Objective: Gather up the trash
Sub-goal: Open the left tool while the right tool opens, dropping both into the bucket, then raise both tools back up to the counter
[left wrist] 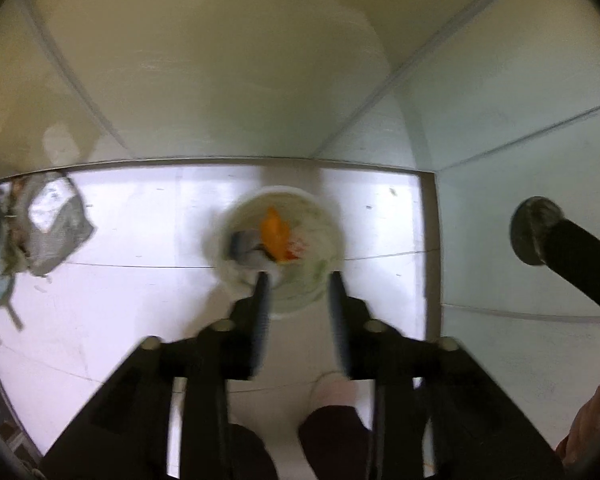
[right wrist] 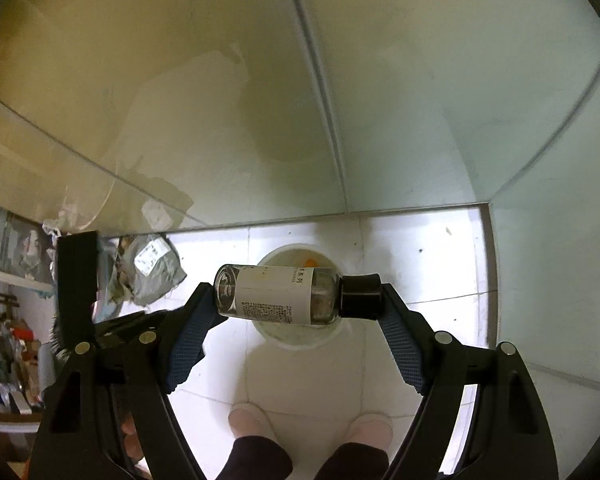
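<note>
A white round bin [left wrist: 320,220] stands on the tiled floor, with orange and grey scraps [left wrist: 274,234] inside. My left gripper [left wrist: 299,286] hangs just above its near rim, open, with nothing between its fingers. My right gripper [right wrist: 298,300] is shut end to end on a clear bottle [right wrist: 276,294] with a white label and a black cap [right wrist: 360,296]. The bottle lies level, directly over the bin [right wrist: 296,345]. The dark round-ended cylinder [left wrist: 540,236] at the right edge of the left wrist view looks like that bottle.
A crumpled grey plastic bag [left wrist: 56,232] [right wrist: 152,268] lies on the floor to the left, against the glass wall. Glass panels [right wrist: 260,120] close the corner behind the bin. The person's feet in pale slippers [right wrist: 252,420] stand just before it. Clutter [right wrist: 8,360] fills the far left.
</note>
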{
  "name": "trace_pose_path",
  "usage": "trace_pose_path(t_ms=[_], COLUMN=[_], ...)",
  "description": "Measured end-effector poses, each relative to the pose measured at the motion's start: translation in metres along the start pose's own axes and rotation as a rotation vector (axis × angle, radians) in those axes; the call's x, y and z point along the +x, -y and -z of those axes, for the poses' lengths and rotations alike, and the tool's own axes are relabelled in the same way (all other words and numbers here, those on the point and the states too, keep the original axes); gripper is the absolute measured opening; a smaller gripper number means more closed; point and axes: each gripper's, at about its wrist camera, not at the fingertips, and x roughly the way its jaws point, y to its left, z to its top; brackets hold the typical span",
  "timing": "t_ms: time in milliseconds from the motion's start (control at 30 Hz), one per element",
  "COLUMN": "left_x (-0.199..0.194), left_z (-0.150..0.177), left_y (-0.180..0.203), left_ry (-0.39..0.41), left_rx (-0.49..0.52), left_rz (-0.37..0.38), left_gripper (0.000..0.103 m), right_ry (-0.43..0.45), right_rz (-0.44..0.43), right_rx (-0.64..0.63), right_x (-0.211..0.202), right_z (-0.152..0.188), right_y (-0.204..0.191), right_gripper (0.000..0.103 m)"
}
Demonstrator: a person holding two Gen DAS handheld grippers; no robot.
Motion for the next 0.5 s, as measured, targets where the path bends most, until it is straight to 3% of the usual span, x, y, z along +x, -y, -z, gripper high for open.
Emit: trace_pose_path(t_ms=[33, 233, 500], left_x=[-0.009, -0.062, -0.128], left_z=[0.002, 0.006, -0.003], left_y=[-0.006, -0.030, -0.016], left_ry=[0.012, 0.091, 0.167], left_rx=[-0.011, -0.056, -0.065], left_rz=[-0.013, -0.065, -0.062], left_gripper=[0.046, 0.048, 0.048], right_ry=[-0.012, -0.041, -0.024], right_rz=[-0.011, -0.031, 0.001], right_rx=[0.001, -0.028, -0.066], right_x=[0.003, 0.005, -0.026], right_z=[-0.001, -0.002, -0.010], right_y=[0.000, -0.012, -0.029], right_gripper=[0.079, 0.079, 0.079])
